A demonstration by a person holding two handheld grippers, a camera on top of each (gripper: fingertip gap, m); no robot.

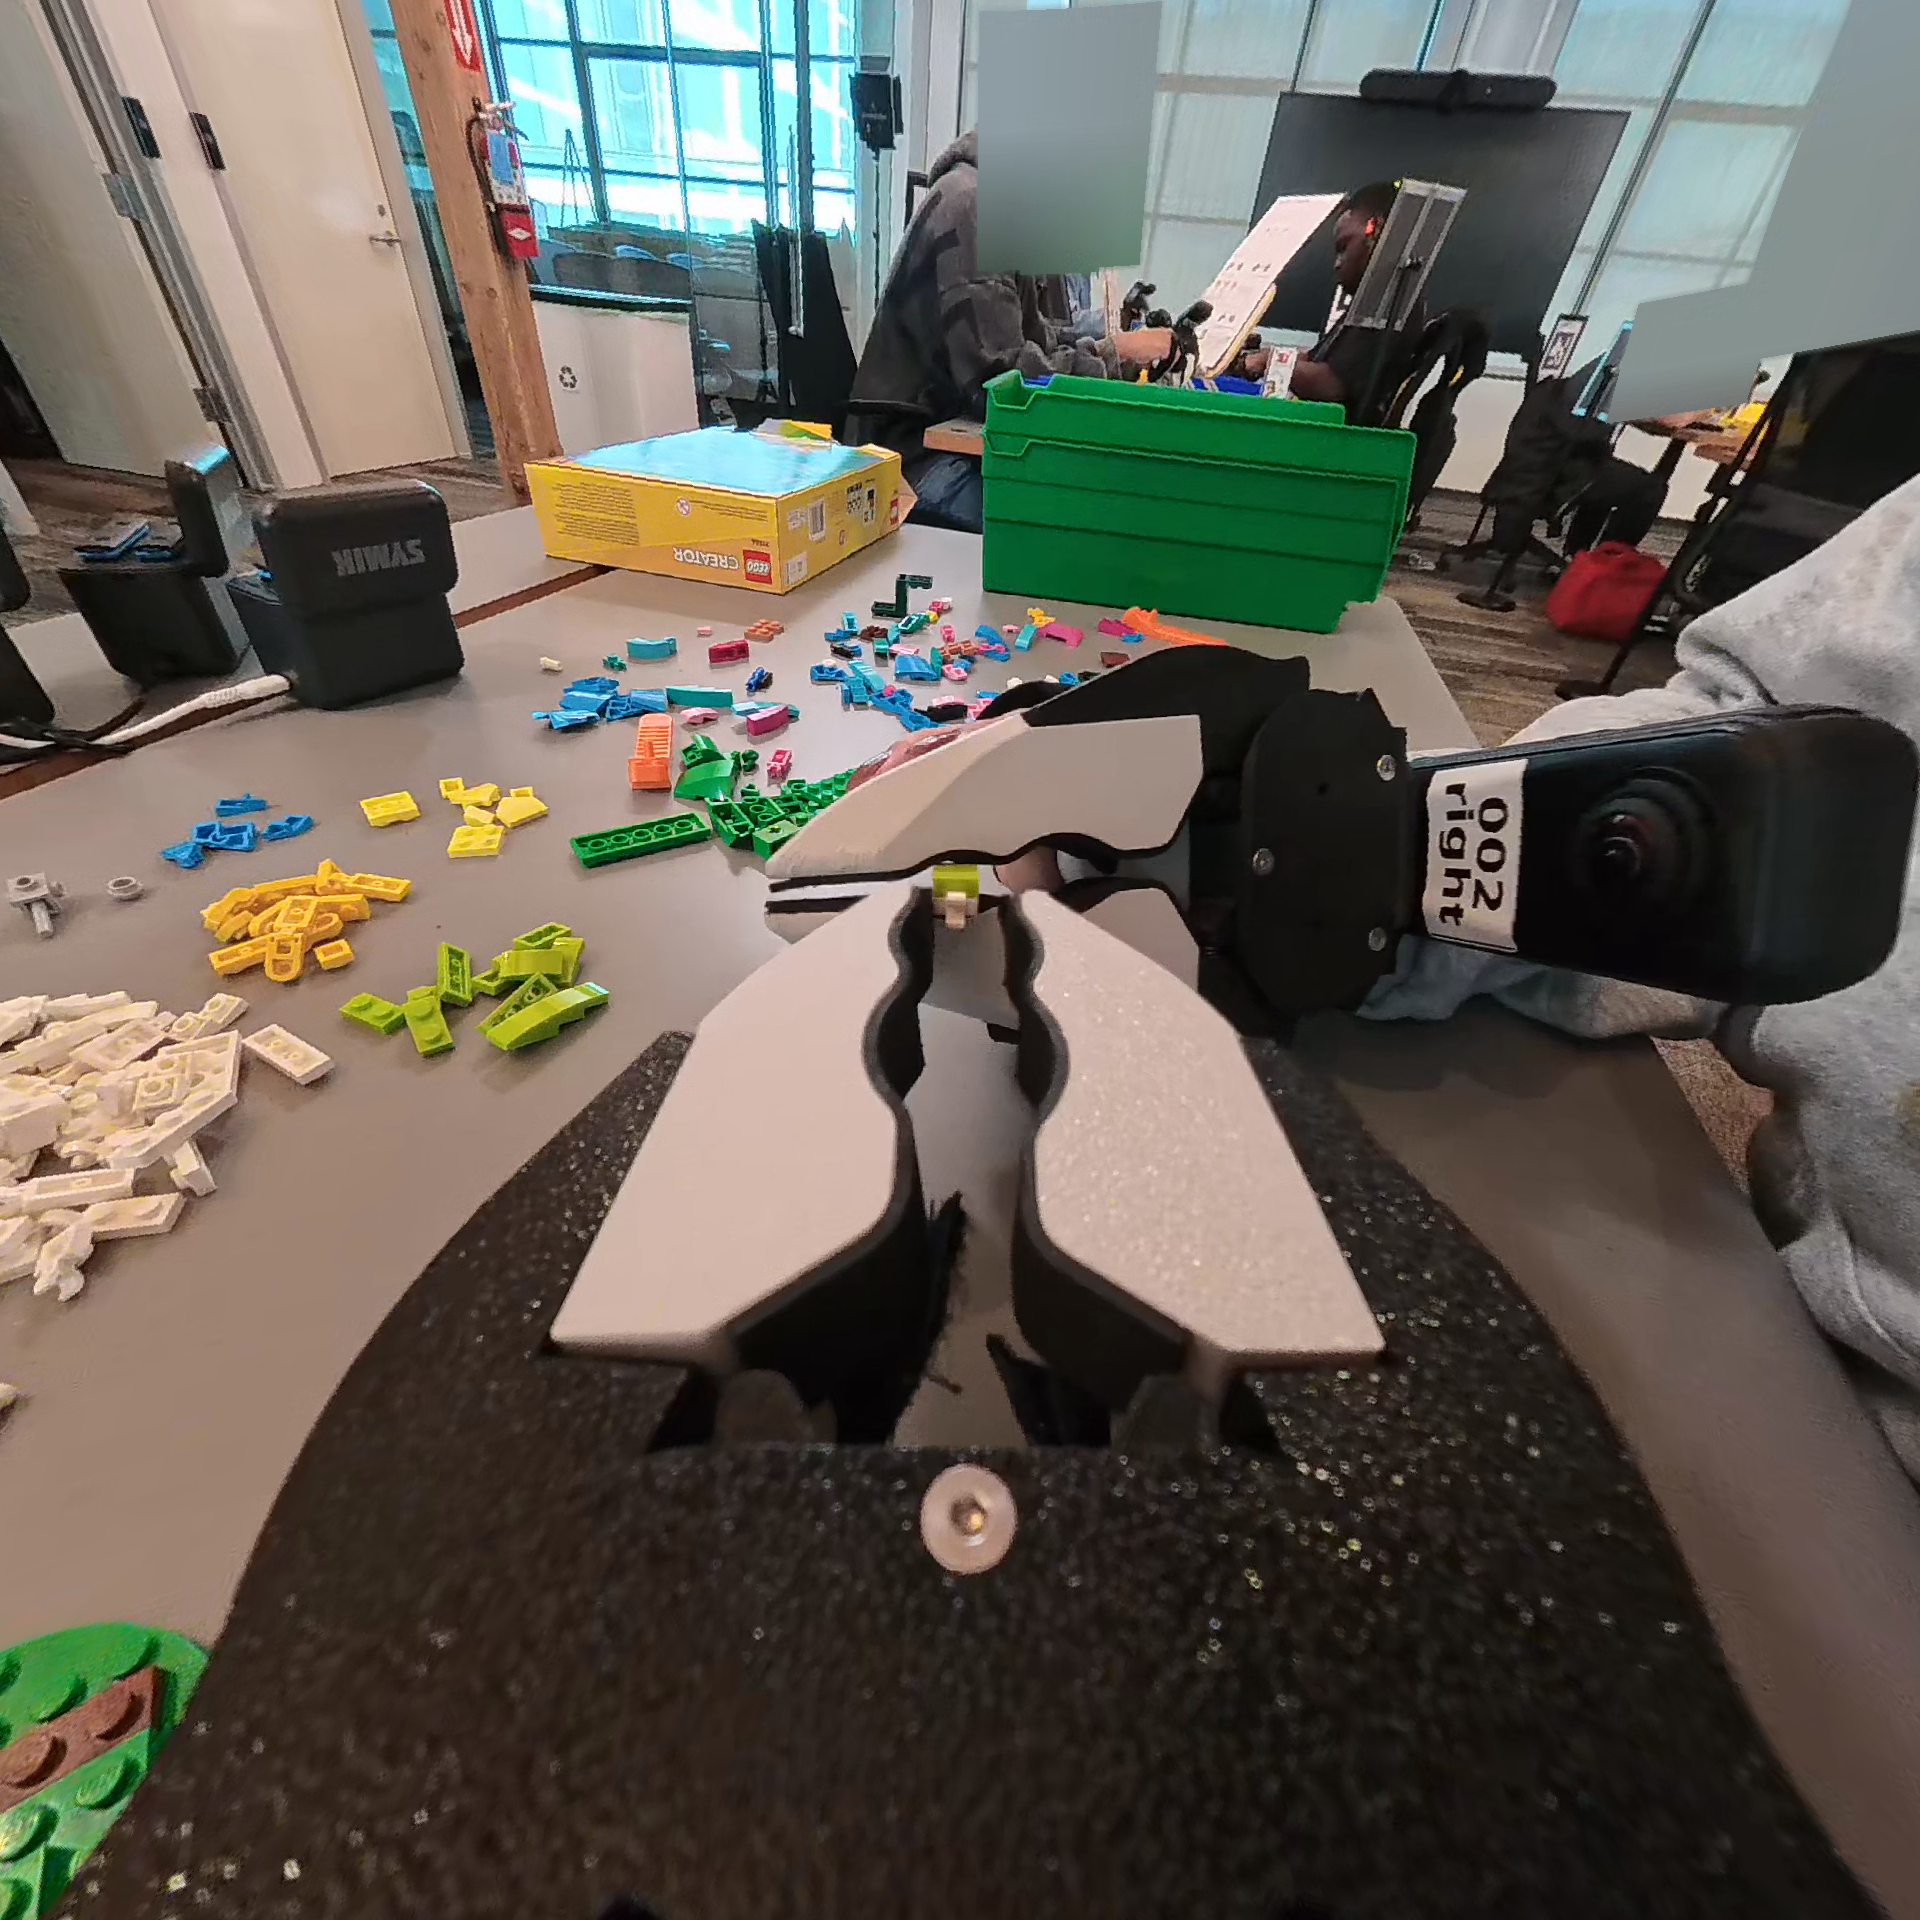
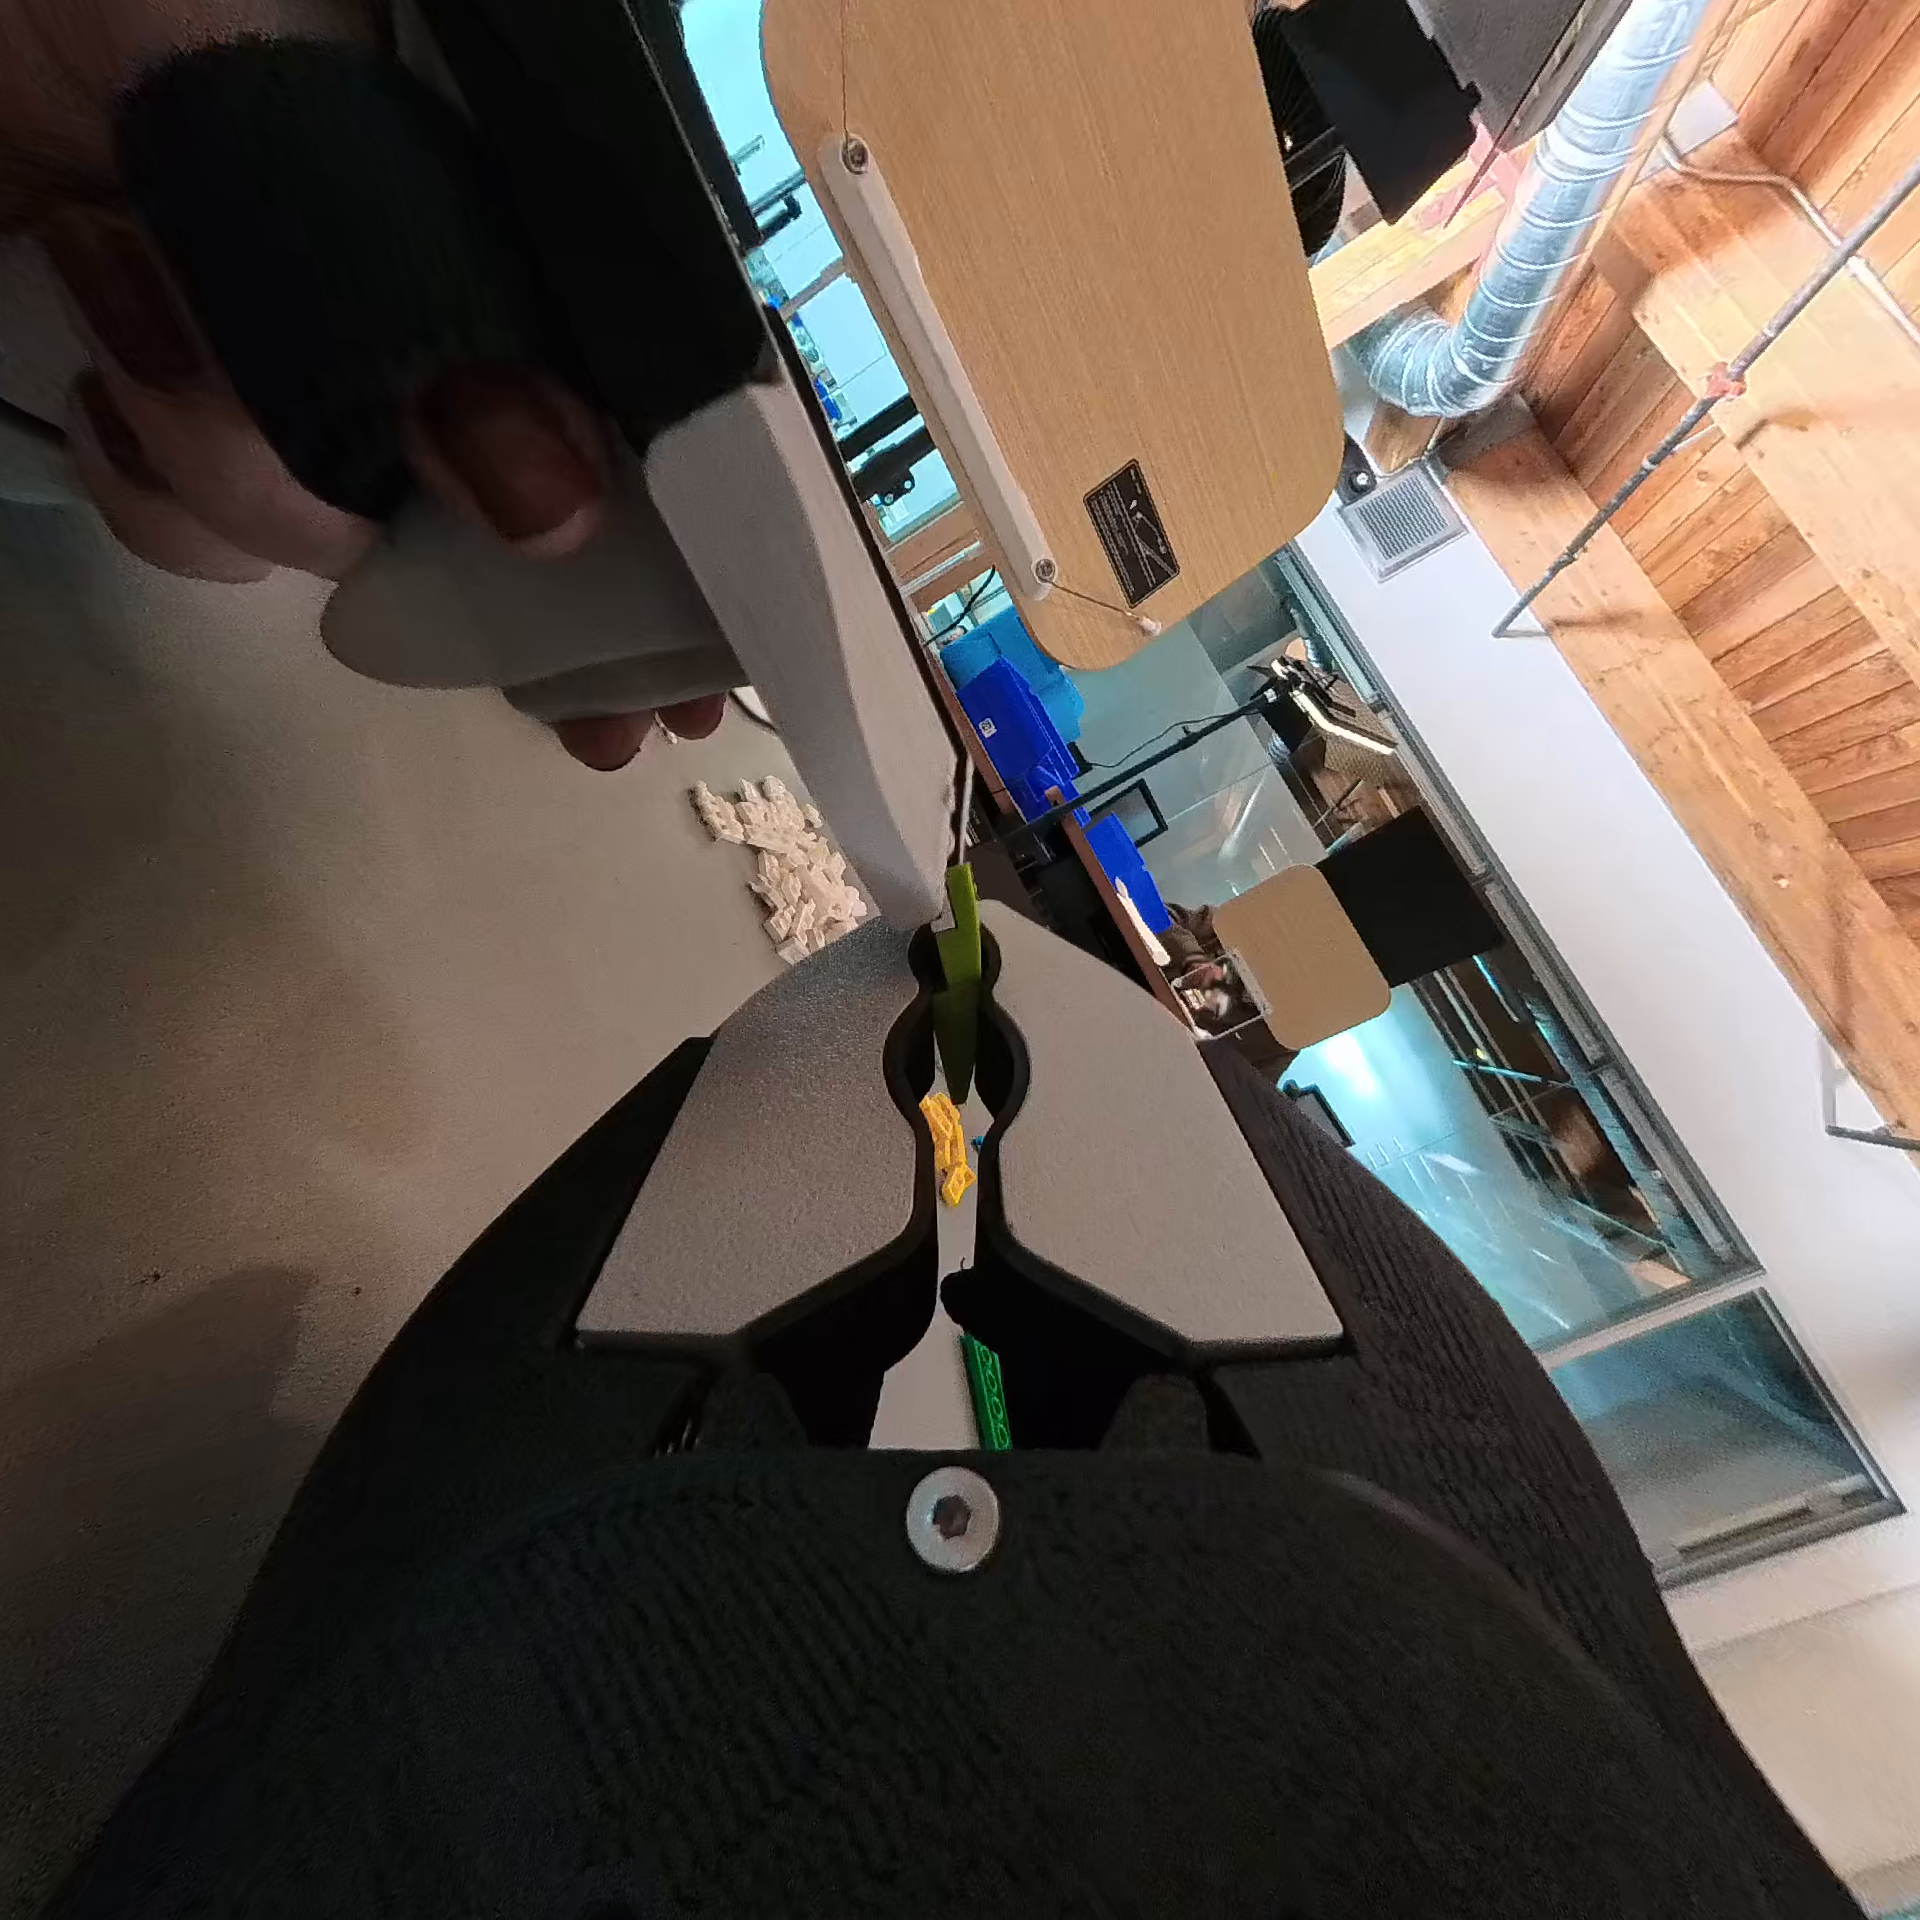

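Above the counter [image 1: 644,1195]: both grippers meet in the air.
My right gripper [image 2: 958,971]: clamps a lime plate [image 2: 961,935].
My left gripper [image 1: 961,920]: narrow, around a small white piece [image 1: 954,907] under the plate; contact unclear.
Progress: sorted brick piles [image 1: 301,914] remain loose.

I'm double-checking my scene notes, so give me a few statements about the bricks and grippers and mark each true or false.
1. The right gripper is shut on a lime green piece. True.
2. The loose bricks lie in colour groups on a grey table. True.
3. The white bricks are stacked inside the green bins. False: they lie in a heap on the table.
4. The yellow box stands beside the green bins. True.
5. The left gripper rests flat on the table away from the right one. False: its tips meet the right gripper's.
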